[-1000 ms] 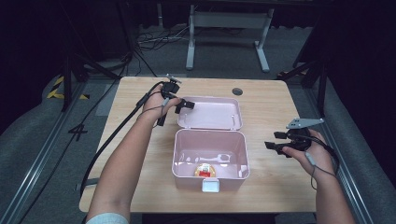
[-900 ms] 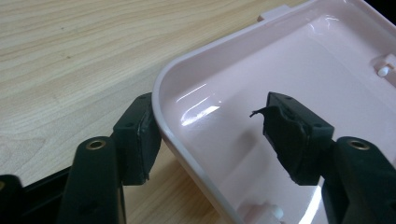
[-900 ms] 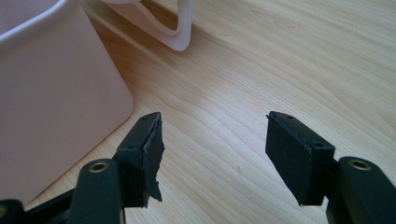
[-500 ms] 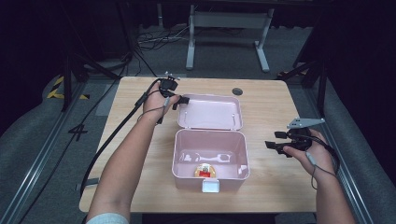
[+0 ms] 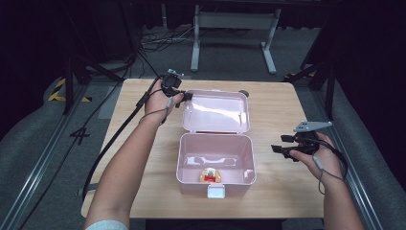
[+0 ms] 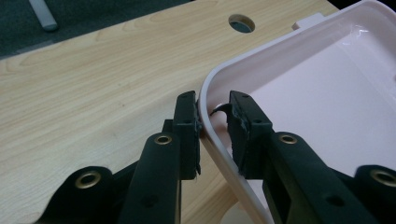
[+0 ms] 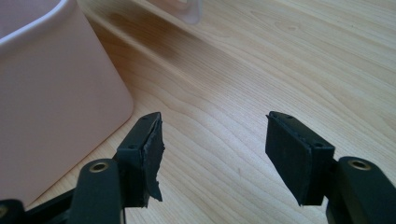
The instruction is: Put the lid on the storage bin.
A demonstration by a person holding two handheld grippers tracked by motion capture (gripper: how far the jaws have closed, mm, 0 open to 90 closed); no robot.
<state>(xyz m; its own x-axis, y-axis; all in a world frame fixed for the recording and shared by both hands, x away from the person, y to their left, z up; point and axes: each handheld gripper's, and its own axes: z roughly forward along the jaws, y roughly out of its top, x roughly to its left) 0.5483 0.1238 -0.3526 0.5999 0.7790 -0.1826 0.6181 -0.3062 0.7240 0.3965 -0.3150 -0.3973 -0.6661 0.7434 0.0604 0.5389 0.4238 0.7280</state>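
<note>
**Lid rim pinched, ready to swing shut**

We start with the desk [image 5: 143, 124], a pale wooden top whose middle carries the pink box [image 5: 214, 158]. The box stands open near the front edge, its white latch tab facing us, so the hinge runs along its back wall. Behind it the lid [image 5: 215, 111] is tipped back toward the far edge, hollow side up.

Our left gripper [image 5: 184, 98] is at the lid's far left corner. In the left gripper view its jaws have just been closing, and they now pinch the lid's upturned rim [image 6: 208, 122], one pad outside the wall and one inside. We judge that corner is chosen because the raised lip gives the pads something thin to bite, and because it lies far from the hinge, so the lid should swing easily.

Our right gripper [image 5: 281, 150] hovers near the right edge of the desk, beside the box's right wall and apart from it. Its jaws stand wide over bare wood with nothing between them. We judge it is waiting there to steady the box if it slides.

Smallest is the red and tan item [image 5: 209, 175] inside the box, lying on the floor against the front wall; we cannot tell what it is.
</note>
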